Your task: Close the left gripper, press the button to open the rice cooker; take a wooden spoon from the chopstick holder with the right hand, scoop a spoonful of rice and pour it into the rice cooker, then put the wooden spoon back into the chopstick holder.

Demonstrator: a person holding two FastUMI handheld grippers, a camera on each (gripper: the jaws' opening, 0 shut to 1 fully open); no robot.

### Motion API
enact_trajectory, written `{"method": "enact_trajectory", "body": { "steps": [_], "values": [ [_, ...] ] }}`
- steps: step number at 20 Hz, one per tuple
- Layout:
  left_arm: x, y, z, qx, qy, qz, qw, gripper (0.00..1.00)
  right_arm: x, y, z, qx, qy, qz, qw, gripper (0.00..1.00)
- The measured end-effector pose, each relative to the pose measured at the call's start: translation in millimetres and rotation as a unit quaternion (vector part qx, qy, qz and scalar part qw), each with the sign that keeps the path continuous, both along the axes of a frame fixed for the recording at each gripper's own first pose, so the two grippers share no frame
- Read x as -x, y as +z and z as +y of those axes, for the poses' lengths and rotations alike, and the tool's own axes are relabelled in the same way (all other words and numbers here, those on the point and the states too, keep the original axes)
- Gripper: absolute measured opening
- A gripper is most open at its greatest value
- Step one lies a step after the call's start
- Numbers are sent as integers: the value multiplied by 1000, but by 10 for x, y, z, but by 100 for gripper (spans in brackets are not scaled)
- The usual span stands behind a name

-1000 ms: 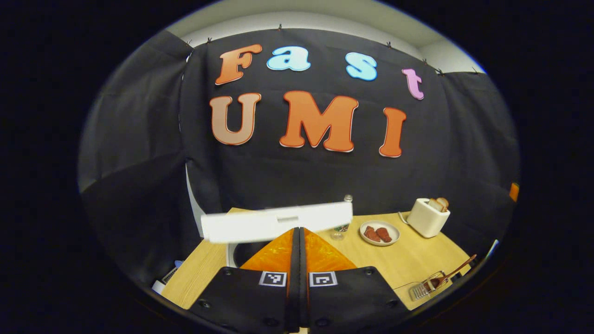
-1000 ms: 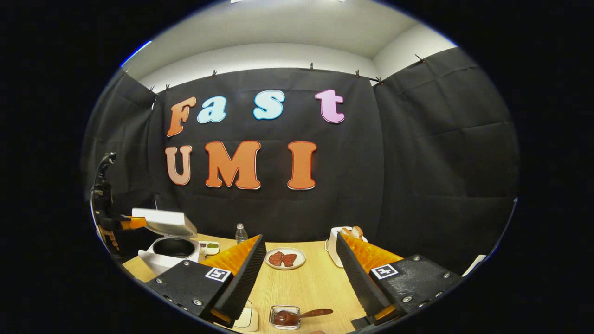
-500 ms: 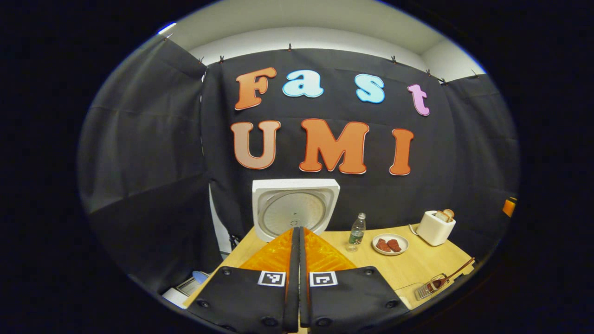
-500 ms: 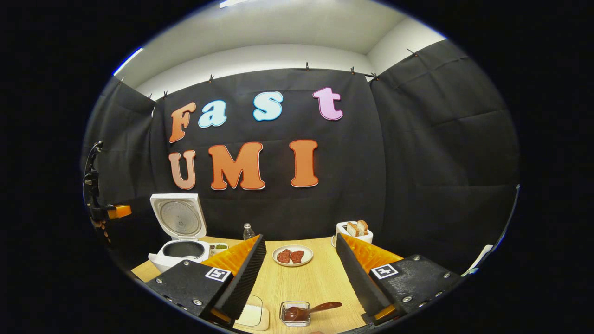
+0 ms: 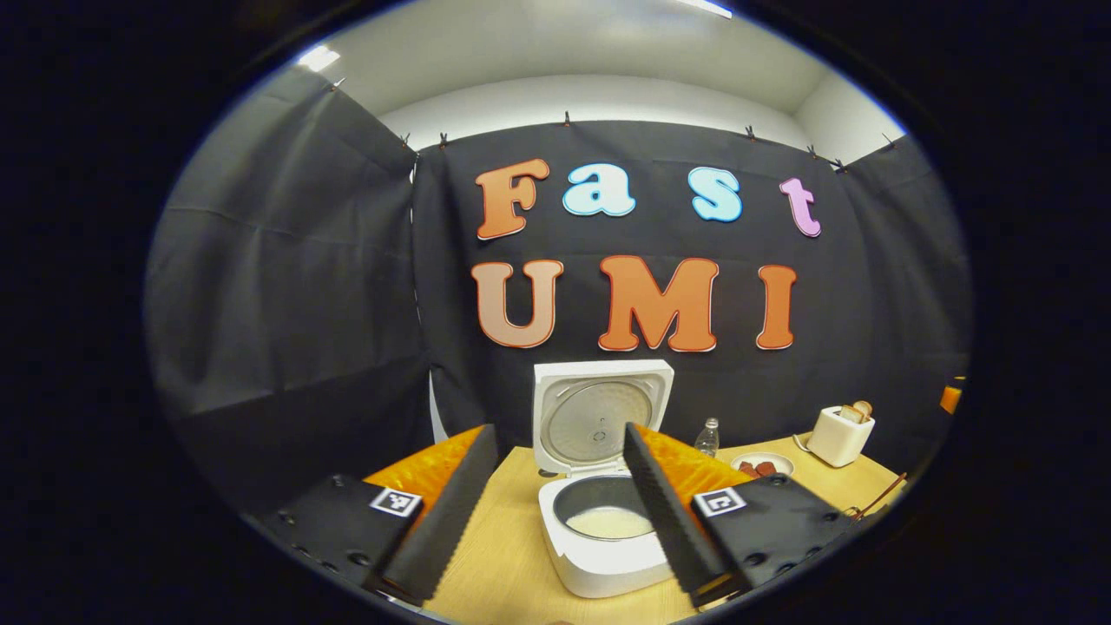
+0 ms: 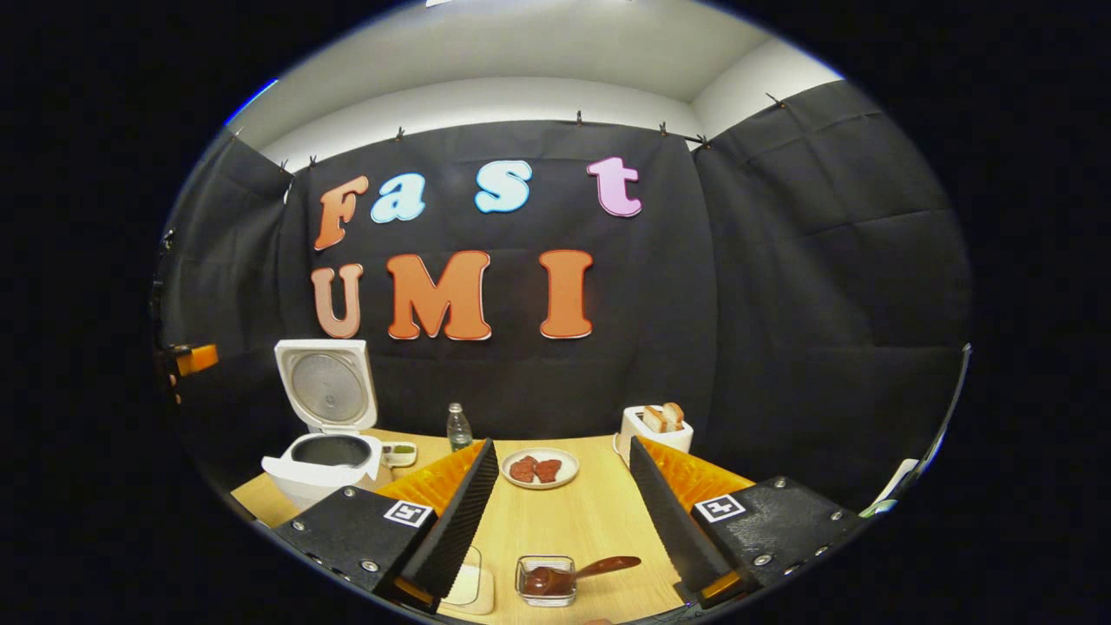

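Rice cooker (image 5: 599, 521) lid up, rice inside

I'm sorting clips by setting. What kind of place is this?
Probably a staged kitchen set in a recording booth, not a home: a wooden table bears an open rice cooker, a toaster and a plate of food, ringed by black cloth.

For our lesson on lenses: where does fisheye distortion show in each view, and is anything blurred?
Left gripper view: the rice cooker is sharp, and the wall's top edge bows. Right gripper view: the table is sharp, evenly lit; the curtain seams curve outward near the rim.
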State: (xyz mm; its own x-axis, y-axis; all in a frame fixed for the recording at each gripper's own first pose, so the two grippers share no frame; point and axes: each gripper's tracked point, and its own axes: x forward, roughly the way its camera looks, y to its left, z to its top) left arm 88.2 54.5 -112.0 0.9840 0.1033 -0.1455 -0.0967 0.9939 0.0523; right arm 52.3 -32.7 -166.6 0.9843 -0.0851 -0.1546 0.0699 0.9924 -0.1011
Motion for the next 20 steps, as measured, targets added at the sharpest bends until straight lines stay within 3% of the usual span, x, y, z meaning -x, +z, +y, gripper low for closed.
{"method": "enact_trajectory", "body": {
  "steps": [2,6,13,20],
  "values": [
    [-11,-22,78,13,1,-9,1000,100,-1,-142,-113,-1,-18,-1,1000,94],
    [0,-264,208,18,-1,-3,1000,100,19,-577,-400,16,-51,11,999,94],
    [133,-424,442,28,27,-12,999,100,-11,-1436,-591,-29,-76,54,995,94],
    [180,-412,498,11,34,-26,999,100,3,-1914,-493,-140,-69,115,981,93]
  ]
}}
